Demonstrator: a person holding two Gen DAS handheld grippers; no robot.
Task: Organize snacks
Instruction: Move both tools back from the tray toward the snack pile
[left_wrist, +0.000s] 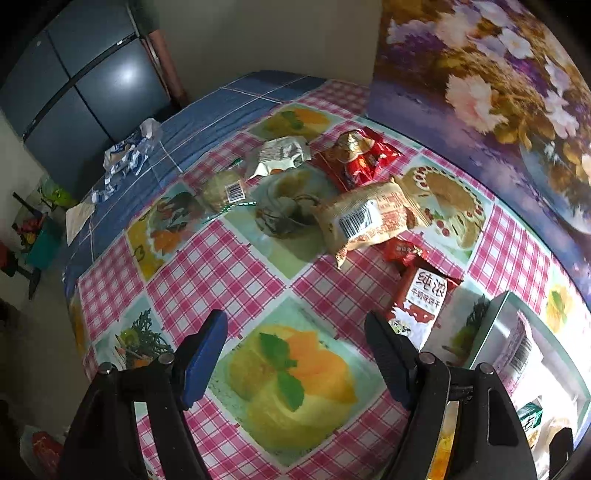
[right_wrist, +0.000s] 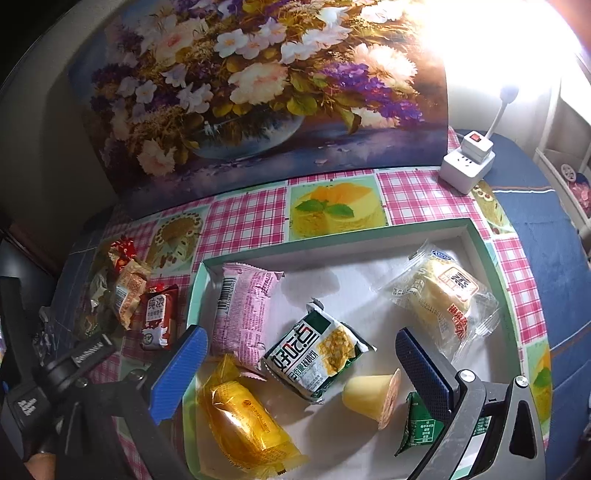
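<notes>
**Sorting snacks beside the shallow box**

Hovering over the checked tablecloth (left_wrist: 207, 266) with the left gripper (left_wrist: 295, 354), fingers spread wide and holding nothing. Just left of the box (left_wrist: 491, 332), a dark red biscuit packet (left_wrist: 419, 306); farther from the box, a tan barcode packet (left_wrist: 365, 221), a crumpled clear wrapper (left_wrist: 288, 206), a red shiny packet (left_wrist: 354, 157), a pale silver packet (left_wrist: 279, 155) and a small round cake in clear wrap (left_wrist: 225, 188). Well away from the box, at the far blue stretch of the cloth, torn blue-and-white wrapping (left_wrist: 125, 155).

Hanging above the box (right_wrist: 332, 236) with the right gripper (right_wrist: 299, 373), fingers likewise parted and empty. Inside the box: a pink packet (right_wrist: 243, 310) against the left wall, an orange-wrapped cake (right_wrist: 240, 417) at the near left corner, a green-and-white packet (right_wrist: 317, 354) in the middle, a yellow jelly cup (right_wrist: 373, 397) on its side just beside it, a small green sachet (right_wrist: 417, 424) near the cup, and a clear-wrapped yellow cake (right_wrist: 443, 299) toward the right wall. Behind the box, a flower painting (right_wrist: 258, 92) and a white socket cube (right_wrist: 467, 162).
</notes>
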